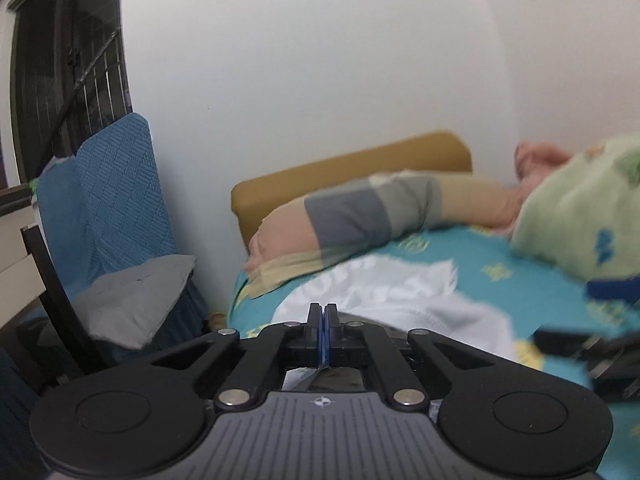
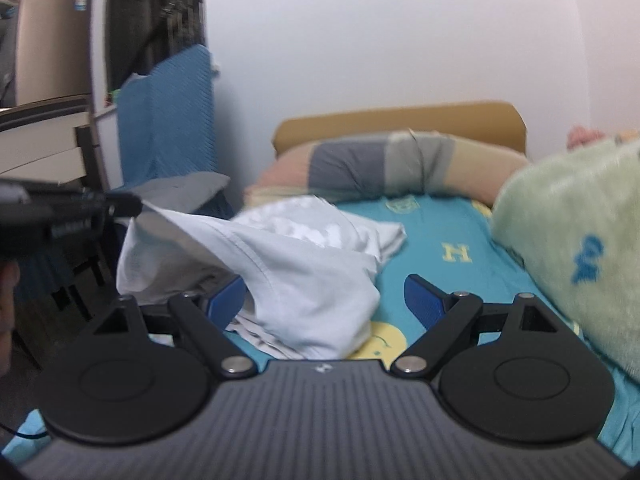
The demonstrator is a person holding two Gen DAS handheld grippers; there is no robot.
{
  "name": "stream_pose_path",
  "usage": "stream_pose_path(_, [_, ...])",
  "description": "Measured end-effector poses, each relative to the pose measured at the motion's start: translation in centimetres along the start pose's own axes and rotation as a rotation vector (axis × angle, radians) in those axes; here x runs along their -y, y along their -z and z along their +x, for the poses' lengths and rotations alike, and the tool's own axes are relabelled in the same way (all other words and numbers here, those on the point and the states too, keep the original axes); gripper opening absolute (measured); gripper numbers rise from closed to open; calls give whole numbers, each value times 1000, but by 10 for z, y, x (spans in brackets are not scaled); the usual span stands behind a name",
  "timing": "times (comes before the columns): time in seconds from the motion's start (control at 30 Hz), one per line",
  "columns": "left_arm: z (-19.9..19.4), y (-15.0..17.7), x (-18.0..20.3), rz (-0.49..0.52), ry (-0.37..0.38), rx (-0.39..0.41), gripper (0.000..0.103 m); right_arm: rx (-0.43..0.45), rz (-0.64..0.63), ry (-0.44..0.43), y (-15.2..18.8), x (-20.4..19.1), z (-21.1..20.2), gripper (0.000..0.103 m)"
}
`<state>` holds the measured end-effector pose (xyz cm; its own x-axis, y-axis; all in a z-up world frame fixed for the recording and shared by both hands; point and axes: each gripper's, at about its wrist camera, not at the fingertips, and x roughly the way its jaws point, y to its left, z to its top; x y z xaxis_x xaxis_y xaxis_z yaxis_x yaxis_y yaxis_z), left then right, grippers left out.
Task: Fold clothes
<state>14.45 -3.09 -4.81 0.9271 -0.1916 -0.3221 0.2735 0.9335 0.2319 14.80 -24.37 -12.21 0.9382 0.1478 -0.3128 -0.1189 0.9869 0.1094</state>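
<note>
On the bed sheet (image 2: 440,224), white garment (image 2: 304,280) (crumpled) lying crosswise

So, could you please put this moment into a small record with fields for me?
surface: bed sheet, teal with yellow print
garment: white garment, crumpled, one edge lifted
left gripper: jaws shut on the garment's edge
right gripper: jaws open, astride the near fold
bedding: striped pillow, green blanket
fold: not yet made
</note>
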Motion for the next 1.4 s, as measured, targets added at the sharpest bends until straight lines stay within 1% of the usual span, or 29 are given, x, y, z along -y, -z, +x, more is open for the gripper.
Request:
stream_pose_path(0.1, [-20, -8, 3, -38, 21, 0, 1, 14, -36, -10, -2, -11, -8, 88])
stream_pose_path(0.17, [-23, -10, 7, -41, 21, -4, 1, 13, -52, -22, -4, -18, -2, 88])
stream_pose_path(0.27, [-23, -9, 10, -35, 13, -13, 1, -6, -71, -8, -4, -33, 25, 88])
stream_pose_path(0.33, [-19, -5, 11, -39, 6, -21, 1, -33, -56, -7, -3, -37, 49, 88])
stream_pose_path(0.4, [-12, 0, 11, -49, -4, -35, 1, -40, -26, 5, 0, -37, 69, 88])
stream_pose_path(0.47, [-3, 6, 9, -68, -12, -58, 1, -51, 32, 20, 2, -32, 89, 88])
stream_pose_path(0.53, [8, 12, 8, -70, -35, -92, 1, -73, 117, 58, 1, -19, 104, 88])
stream_pose_path(0.67, [29, 19, 5, -94, -62, -142, 1, -117, 363, 152, 1, 21, 111, 88])
stream_pose_path(0.7, [33, 19, 5, -102, -65, -146, 1, -132, 414, 172, 2, 29, 112, 88])
stream_pose_path(0.73, [36, 18, 6, -109, -66, -145, 1, -146, 430, 193, 3, 33, 113, 88])
stream_pose_path(0.77, [37, 17, 7, -116, -68, -144, 1, -158, 410, 221, 4, 33, 115, 88])
stream_pose_path(0.83, [36, 15, 9, -129, -68, -133, 1, -195, 314, 284, 6, 25, 119, 88])
stream_pose_path(0.9, [32, 12, 10, -138, -65, -116, 1, -270, 219, 330, 11, 17, 124, 88])
stream_pose_path(0.93, [28, 10, 10, -139, -74, -100, 0, -292, 218, 336, 12, 17, 124, 88])
stream_pose_path(1.03, [13, 1, 6, -158, -104, -52, 0, -293, 197, 399, 13, 21, 111, 88])
stream_pose_path(1.1, [4, -4, -1, -190, -101, -44, 0, -250, 209, 439, 8, 29, 98, 88])
stream_pose_path(1.13, [0, -6, -3, -200, -95, -44, 0, -225, 221, 445, 5, 34, 91, 88])
stream_pose_path(1.17, [-3, -6, -4, -207, -75, -46, 0, -196, 243, 432, 0, 38, 82, 88])
stream_pose_path(1.23, [-9, -3, -5, -216, -21, -56, 0, -140, 274, 403, -10, 46, 66, 88])
stream_pose_path(1.27, [-12, 0, -4, -218, 9, -62, 1, -120, 262, 382, -14, 47, 61, 88])
stream_pose_path(1.33, [-9, 9, 5, -198, 65, -96, 3, -111, 276, 325, -18, 52, 57, 88])
stream_pose_path(1.4, [-4, 19, 14, -176, 122, -139, 9, -116, 310, 271, -19, 59, 55, 88])
